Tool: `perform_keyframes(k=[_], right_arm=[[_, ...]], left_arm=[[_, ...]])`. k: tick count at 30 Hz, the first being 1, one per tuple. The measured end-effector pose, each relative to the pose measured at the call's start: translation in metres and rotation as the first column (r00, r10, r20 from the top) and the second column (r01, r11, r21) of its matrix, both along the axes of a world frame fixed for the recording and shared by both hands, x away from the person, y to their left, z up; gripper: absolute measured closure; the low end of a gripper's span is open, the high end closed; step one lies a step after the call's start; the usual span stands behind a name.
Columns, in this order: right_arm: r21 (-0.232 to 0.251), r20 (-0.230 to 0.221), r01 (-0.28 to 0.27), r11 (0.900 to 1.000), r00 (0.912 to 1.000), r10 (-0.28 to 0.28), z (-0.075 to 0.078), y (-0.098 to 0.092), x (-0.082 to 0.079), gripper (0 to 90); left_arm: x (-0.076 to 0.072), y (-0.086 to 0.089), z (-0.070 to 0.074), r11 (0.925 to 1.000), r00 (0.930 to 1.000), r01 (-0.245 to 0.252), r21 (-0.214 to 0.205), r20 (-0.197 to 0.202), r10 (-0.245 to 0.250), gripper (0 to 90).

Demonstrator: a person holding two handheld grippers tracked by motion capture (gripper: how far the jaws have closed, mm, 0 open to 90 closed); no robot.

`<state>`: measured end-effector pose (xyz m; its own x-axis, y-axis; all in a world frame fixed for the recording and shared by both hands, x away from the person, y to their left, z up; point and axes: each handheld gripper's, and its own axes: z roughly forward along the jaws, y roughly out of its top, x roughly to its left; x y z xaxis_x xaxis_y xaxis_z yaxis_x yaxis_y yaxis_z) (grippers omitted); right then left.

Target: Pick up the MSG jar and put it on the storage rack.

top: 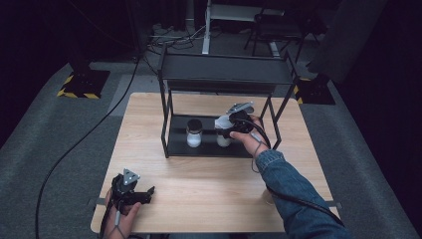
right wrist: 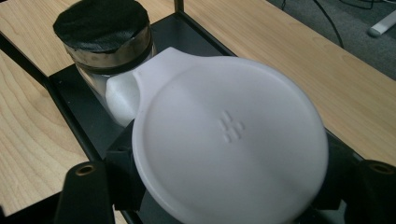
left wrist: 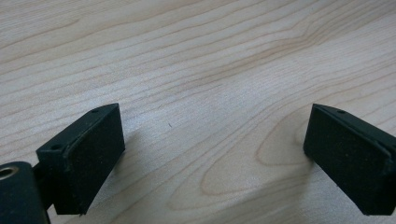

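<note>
Holding a white-lidded jar [right wrist: 229, 140] w/ my right gripper [top: 230, 125], fingers [right wrist: 119, 179] clamped on either side of it just under the lid. Jar sits at the lower shelf of a black metal rack [top: 219, 74] that stands on the far half of the bench [top: 209, 194]; can't tell if its base touches the shelf or hangs just above it. Lid is round, white, w/ a small tab and a little embossed mark in the middle. Just beside it on the same shelf, to its left in the high view, stands a 2nd glass jar [top: 193, 133] w/ a black lid and white contents, upright, near but not touching as far as I can see.

My left gripper [top: 130, 191] rests at the near left corner of the bench, well apart from the rack. Its fingers [left wrist: 88, 158] are spread wide, nothing between them but bare wood grain, tips close to the bench surface.
</note>
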<state>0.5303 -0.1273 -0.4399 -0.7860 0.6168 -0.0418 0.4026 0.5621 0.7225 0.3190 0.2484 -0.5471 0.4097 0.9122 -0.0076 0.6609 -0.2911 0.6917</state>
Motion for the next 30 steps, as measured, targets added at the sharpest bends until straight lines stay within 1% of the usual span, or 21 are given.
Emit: perform_keyframes(k=[3, 10, 13, 18, 20, 22, 26, 30], right_arm=[[-0.004, -0.009, 0.002, 1.0, 1.0, -0.002, -0.002, 0.0, 0.0, 30.3], [0.008, -0.01, 0.003, 1.0, 0.9999, -0.003, -0.003, -0.002, 0.001, 30.2], [0.02, -0.023, 0.013, 0.9997, 0.9997, -0.013, -0.003, -0.004, 0.002, 30.1], [0.031, -0.022, 0.018, 0.9994, 0.9996, -0.017, -0.004, -0.006, 0.004, 29.8], [0.032, -0.016, 0.018, 0.9993, 0.9997, -0.017, -0.004, -0.006, 0.004, 28.0], [0.033, -0.004, 0.01, 0.9994, 0.9999, -0.01, -0.002, -0.006, 0.004, 24.4], [0.032, 0.005, 0.002, 0.9995, 1.0, -0.003, 0.002, -0.005, 0.002, 19.3], [0.037, 0.013, 0.013, 0.9992, 0.9998, -0.013, 0.008, -0.007, -0.001, 15.9]], left_arm=[[0.0, 0.0, 0.0, 1.0, 1.0, -0.001, 0.0, 0.0, 0.001, 4.8], [0.0, 0.0, 0.0, 1.0, 1.0, 0.0, -0.001, 0.0, 0.0, 4.6], [0.0, 0.0, 0.0, 1.0, 1.0, 0.0, -0.002, 0.0, 0.0, 4.6], [0.0, 0.0, 0.0, 1.0, 1.0, 0.0, -0.001, 0.001, 0.0, 4.6], [0.0, 0.0, 0.0, 1.0, 1.0, 0.0, -0.001, 0.001, 0.0, 4.6], [0.0, 0.0, 0.0, 1.0, 1.0, 0.0, -0.001, 0.001, 0.0, 4.6], [0.0, 0.0, 0.0, 1.0, 1.0, 0.0, -0.001, 0.001, 0.0, 4.6], [0.0, 0.0, 0.0, 1.0, 1.0, 0.0, -0.001, 0.001, 0.0, 4.5]])
